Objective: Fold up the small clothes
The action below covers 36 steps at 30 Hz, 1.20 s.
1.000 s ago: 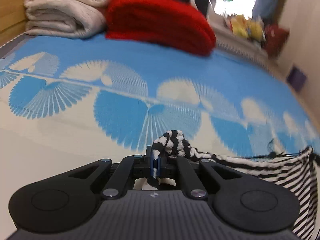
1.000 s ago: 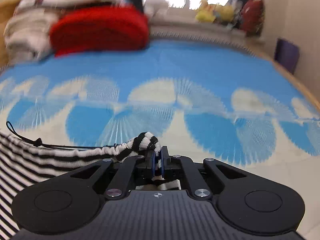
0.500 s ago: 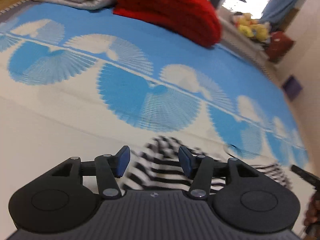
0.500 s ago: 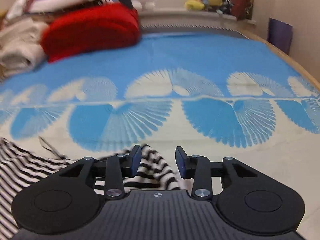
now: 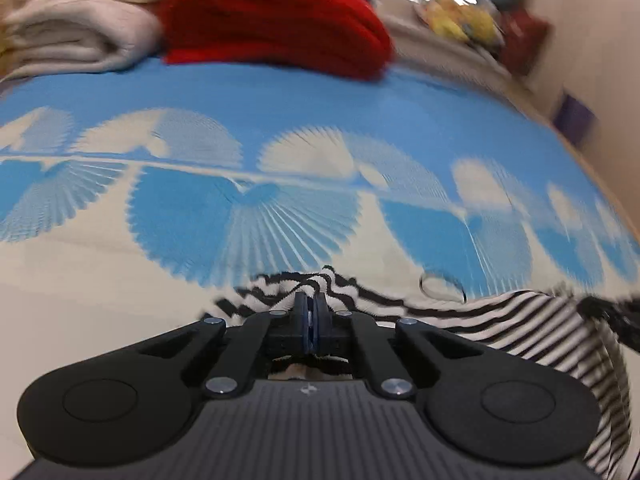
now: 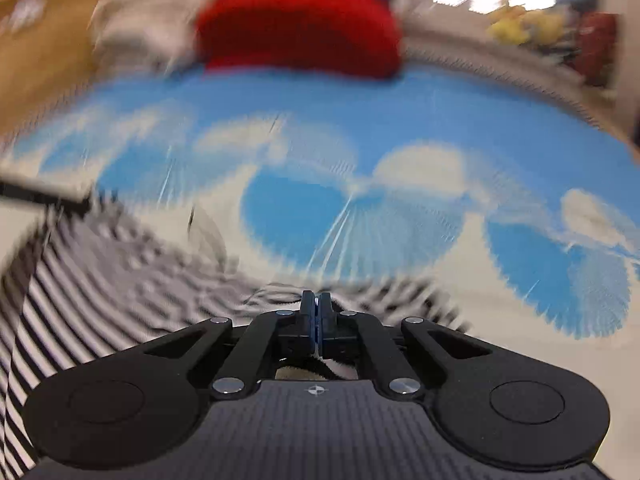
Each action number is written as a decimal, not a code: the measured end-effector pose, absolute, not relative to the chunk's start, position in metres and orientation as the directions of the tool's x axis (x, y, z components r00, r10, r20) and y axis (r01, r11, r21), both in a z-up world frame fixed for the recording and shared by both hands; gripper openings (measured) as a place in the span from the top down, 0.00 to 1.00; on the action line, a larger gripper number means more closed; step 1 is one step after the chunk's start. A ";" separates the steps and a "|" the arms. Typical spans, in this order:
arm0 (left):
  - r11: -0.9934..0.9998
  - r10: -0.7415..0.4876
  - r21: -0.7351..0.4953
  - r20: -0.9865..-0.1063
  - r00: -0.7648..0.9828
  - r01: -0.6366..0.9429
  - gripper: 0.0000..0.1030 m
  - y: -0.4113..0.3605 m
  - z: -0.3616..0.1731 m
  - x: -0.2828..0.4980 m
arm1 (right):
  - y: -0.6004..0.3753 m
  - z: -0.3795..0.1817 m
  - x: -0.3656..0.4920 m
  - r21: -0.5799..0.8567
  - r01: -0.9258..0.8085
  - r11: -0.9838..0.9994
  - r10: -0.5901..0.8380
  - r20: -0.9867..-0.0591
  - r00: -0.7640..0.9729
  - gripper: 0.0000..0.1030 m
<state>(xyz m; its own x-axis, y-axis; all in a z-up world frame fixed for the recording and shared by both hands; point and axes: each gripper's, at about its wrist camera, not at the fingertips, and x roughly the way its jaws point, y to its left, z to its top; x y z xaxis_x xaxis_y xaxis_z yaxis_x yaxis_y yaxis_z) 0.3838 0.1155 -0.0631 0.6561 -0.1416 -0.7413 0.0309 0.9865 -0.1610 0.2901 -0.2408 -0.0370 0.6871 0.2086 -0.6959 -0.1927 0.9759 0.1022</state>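
1. The left gripper (image 5: 311, 307), spread apart half a second ago, is now clenched on the striped garment (image 5: 520, 320).
2. The right gripper (image 6: 316, 306) has likewise clamped onto its striped edge.
3. The garment lies on the blue-patterned bed (image 5: 360, 120).
4. A red blanket (image 5: 272, 16) sits beyond.

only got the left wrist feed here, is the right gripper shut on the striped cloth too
Observer: Yes, the right gripper is shut on the striped garment.
Operator: where's the rest of the fabric on that side
Observer: It spreads out to that gripper's left over the blue and white sheet.
Operator: is that view sharp
Observer: No, heavily blurred; the red folded blanket behind is only a smear.
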 end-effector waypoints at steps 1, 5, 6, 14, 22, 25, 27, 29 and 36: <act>0.988 -0.127 -0.155 -0.753 0.646 0.013 0.99 0.115 -0.068 0.387 | -0.244 -0.040 0.294 0.110 -0.161 0.981 0.192 -0.700 0.688 1.00; 0.984 -0.174 -0.166 -0.876 0.449 0.058 0.90 0.104 -0.099 0.399 | -0.239 -0.077 0.308 0.103 -0.199 0.975 0.194 -0.832 0.519 0.99; 0.987 -0.162 -0.149 -0.873 0.461 0.065 0.87 0.104 -0.097 0.397 | -0.238 -0.076 0.307 0.086 -0.209 0.974 0.185 -0.834 0.520 0.99; 0.947 -0.198 -0.306 -0.793 0.576 -0.096 0.50 0.177 -0.066 0.382 | -0.322 -0.041 0.299 0.233 0.083 0.969 0.125 -0.751 0.648 0.60; 0.971 -0.134 -0.217 -0.845 0.517 -0.104 0.99 0.186 -0.081 0.385 | -0.314 -0.060 0.307 0.128 0.041 0.991 0.076 -0.787 0.612 0.99; 0.968 -0.085 -0.202 -0.821 0.565 -0.148 0.99 0.192 -0.070 0.381 | -0.328 -0.056 0.309 0.152 0.138 0.979 0.029 -0.768 0.640 0.99; 0.980 -0.060 -0.147 -0.863 0.502 -0.135 0.95 0.188 -0.077 0.382 | -0.326 -0.067 0.313 0.134 0.129 0.982 0.039 -0.828 0.559 0.93; 0.983 -0.089 -0.147 -0.903 0.421 -0.108 0.79 0.187 -0.083 0.380 | -0.323 -0.069 0.311 0.127 0.098 0.987 0.061 -0.859 0.508 0.89; 0.948 -0.221 -0.294 -0.882 0.417 -0.121 0.63 0.220 -0.052 0.341 | -0.360 -0.039 0.258 0.263 0.143 0.954 0.155 -0.843 0.515 0.61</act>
<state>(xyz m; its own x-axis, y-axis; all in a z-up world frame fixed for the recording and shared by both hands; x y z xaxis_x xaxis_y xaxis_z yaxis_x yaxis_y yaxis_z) 0.3413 0.2196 -0.0523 0.4168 -0.2207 -0.8818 -0.1206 0.9481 -0.2943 0.2575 -0.3599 -0.0387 0.5150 0.1550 -0.8431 0.1429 0.9542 0.2628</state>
